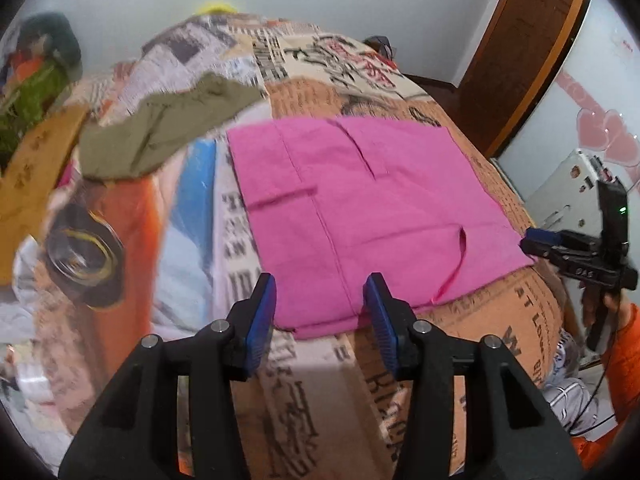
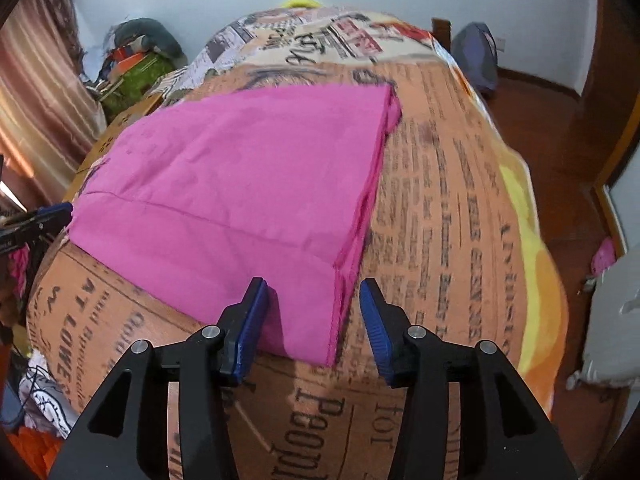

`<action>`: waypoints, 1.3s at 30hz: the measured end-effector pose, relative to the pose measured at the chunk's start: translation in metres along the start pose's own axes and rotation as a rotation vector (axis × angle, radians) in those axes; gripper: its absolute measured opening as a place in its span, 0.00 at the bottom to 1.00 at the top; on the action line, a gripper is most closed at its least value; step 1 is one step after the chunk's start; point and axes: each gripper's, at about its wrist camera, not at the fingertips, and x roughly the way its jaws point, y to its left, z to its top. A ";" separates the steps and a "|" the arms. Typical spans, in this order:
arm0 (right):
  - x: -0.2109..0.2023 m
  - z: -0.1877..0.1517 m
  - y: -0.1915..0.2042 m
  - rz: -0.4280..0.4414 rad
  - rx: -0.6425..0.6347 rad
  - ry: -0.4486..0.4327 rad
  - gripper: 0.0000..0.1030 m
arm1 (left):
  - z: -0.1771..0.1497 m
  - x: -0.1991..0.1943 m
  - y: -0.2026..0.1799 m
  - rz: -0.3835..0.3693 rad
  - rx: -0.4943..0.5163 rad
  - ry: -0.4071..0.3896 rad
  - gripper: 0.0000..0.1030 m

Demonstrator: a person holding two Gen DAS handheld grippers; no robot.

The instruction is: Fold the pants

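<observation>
Both grippers are hanging with their jaws spread wide and nothing in them: the left gripper [image 1: 320,304] sits over the near hem of the pink pants [image 1: 360,208], and the right gripper [image 2: 310,312] straddles the near right corner of the same stack. The pants lie flat on the bed [image 2: 440,208], already doubled into a rough rectangle, so I'd guess one more fold is left. My worry is the layered edge on the right: it looks like several thin plies, and if I pinch only the top one the stack will peel apart and skew. The bedspread is soft and rounded under it too, so I could easily nip the newspaper-print cover along with the pants. Fabric looks like light, matte woven cotton, with stitched seams and a slit pocket, limp enough to sag. An olive garment [image 1: 160,128] lies crumpled farther back, well apart.
</observation>
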 end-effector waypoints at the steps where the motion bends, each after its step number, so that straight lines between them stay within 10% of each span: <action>1: -0.005 0.006 0.001 0.003 -0.004 -0.021 0.43 | 0.006 -0.004 0.000 0.027 0.006 -0.012 0.45; 12: -0.017 0.070 -0.005 -0.025 -0.027 -0.185 0.43 | 0.096 0.002 0.040 0.148 -0.055 -0.109 0.46; 20: 0.014 0.095 -0.027 -0.060 -0.011 -0.170 0.44 | 0.134 0.062 0.071 0.122 -0.106 -0.039 0.46; 39: 0.088 0.117 -0.057 -0.064 0.027 -0.071 0.45 | 0.119 0.126 0.073 0.008 -0.143 0.098 0.45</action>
